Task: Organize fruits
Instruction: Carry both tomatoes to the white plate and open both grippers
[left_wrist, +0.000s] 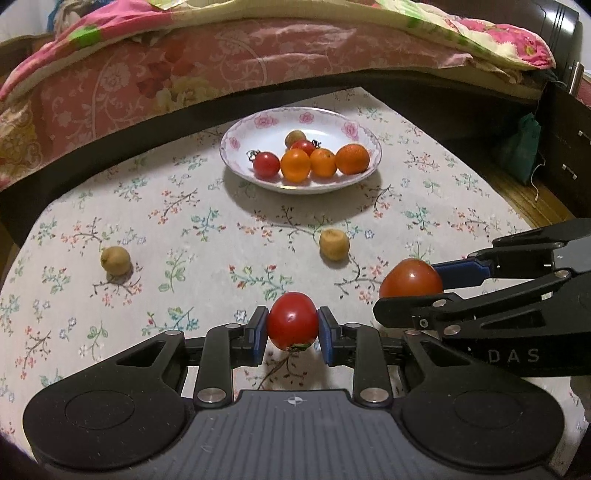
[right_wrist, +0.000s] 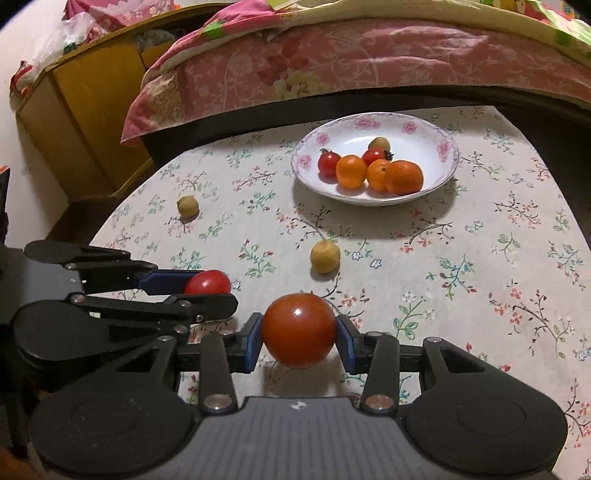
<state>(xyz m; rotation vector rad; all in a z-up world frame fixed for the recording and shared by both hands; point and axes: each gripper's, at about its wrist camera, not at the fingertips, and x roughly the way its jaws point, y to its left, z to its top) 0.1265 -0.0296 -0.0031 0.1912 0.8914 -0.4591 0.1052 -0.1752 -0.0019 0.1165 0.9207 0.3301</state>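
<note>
My left gripper (left_wrist: 292, 326) is shut on a small red tomato (left_wrist: 291, 320), held just above the cloth. My right gripper (right_wrist: 299, 334) is shut on a larger red tomato (right_wrist: 298, 329); this tomato also shows in the left wrist view (left_wrist: 410, 277). The left gripper's tomato shows at the left of the right wrist view (right_wrist: 207, 282). A white flowered plate (left_wrist: 258, 125) at the back holds three oranges (left_wrist: 294, 165), two small tomatoes and one yellow-brown fruit. Two yellow-brown fruits lie loose on the cloth, one to the left (left_wrist: 115, 260) and one in the middle (left_wrist: 334, 244).
The table wears a pale flowered cloth (left_wrist: 184, 221). A bed with pink flowered bedding (left_wrist: 184, 74) runs along the table's far edge. A yellow wooden cabinet (right_wrist: 85, 122) stands at the far left, dark drawers (left_wrist: 569, 147) at the right.
</note>
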